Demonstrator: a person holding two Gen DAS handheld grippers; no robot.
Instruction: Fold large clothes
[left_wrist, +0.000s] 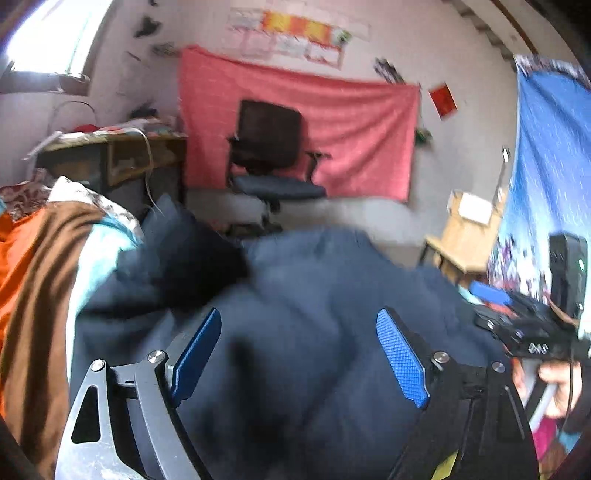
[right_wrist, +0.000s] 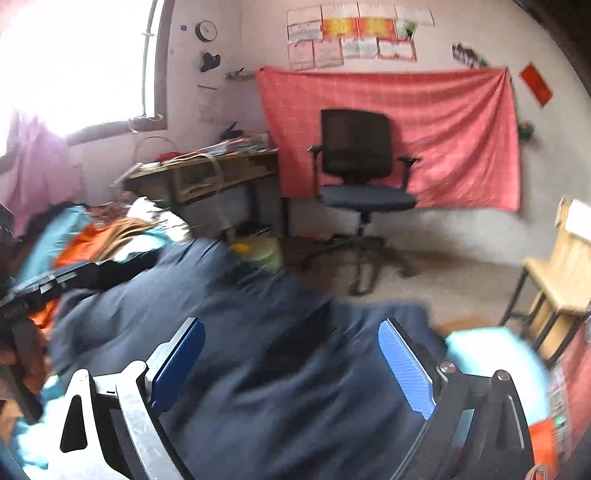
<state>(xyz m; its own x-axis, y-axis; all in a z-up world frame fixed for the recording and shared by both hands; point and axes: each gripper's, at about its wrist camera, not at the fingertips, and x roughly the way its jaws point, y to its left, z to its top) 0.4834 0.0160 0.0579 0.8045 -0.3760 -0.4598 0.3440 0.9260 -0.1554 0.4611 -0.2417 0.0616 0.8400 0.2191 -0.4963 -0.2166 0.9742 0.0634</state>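
The dark navy garment (left_wrist: 314, 332) is shown heaped in the near foreground, rumpled and not yet folded flat, with the left gripper (left_wrist: 299, 354) and right gripper (right_wrist: 291, 365) spread wide above it, nothing grasped.

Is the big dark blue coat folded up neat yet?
Not neatly: the dark blue coat lies rumpled in a bunched heap, no tidy edges showing.

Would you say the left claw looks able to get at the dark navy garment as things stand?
Probably yes: the left claw stands open right over the dark navy garment, with nothing visible between them.
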